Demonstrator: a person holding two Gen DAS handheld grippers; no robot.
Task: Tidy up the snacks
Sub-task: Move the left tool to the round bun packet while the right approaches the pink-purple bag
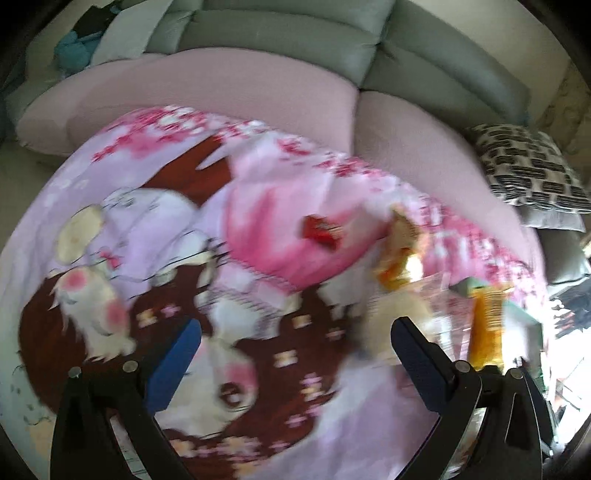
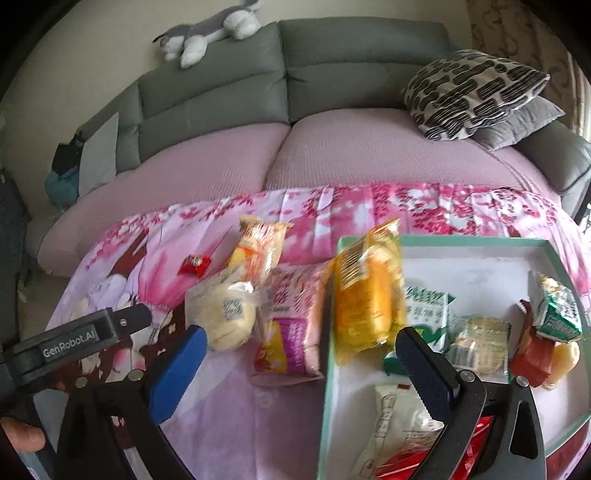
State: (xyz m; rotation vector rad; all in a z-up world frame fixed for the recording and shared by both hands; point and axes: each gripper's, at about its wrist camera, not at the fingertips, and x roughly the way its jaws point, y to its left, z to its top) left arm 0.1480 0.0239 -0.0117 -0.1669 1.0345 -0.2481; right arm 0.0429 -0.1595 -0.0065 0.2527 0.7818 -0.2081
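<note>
Snacks lie on a pink cartoon-print cloth (image 2: 236,424). On it are a small red candy (image 2: 194,264), an orange-white packet (image 2: 258,247), a wrapped pale bun (image 2: 225,314) and a pink packet (image 2: 295,321). A yellow packet (image 2: 369,295) rests across the left rim of a green-edged white tray (image 2: 472,240) that holds several packets. My right gripper (image 2: 301,369) is open above the tray's left rim, holding nothing. My left gripper (image 1: 295,354) is open and empty over the cloth, with the red candy (image 1: 321,230) ahead of it. Its body (image 2: 138,316) shows left of the bun. The left wrist view is blurred.
A grey sofa (image 2: 332,66) with a pink seat cover (image 2: 369,155) runs behind the cloth. A black-and-white cushion (image 2: 472,92) lies at its right end. A plush toy (image 2: 207,33) lies on the sofa back. A person's thumb (image 2: 22,435) is at the lower left.
</note>
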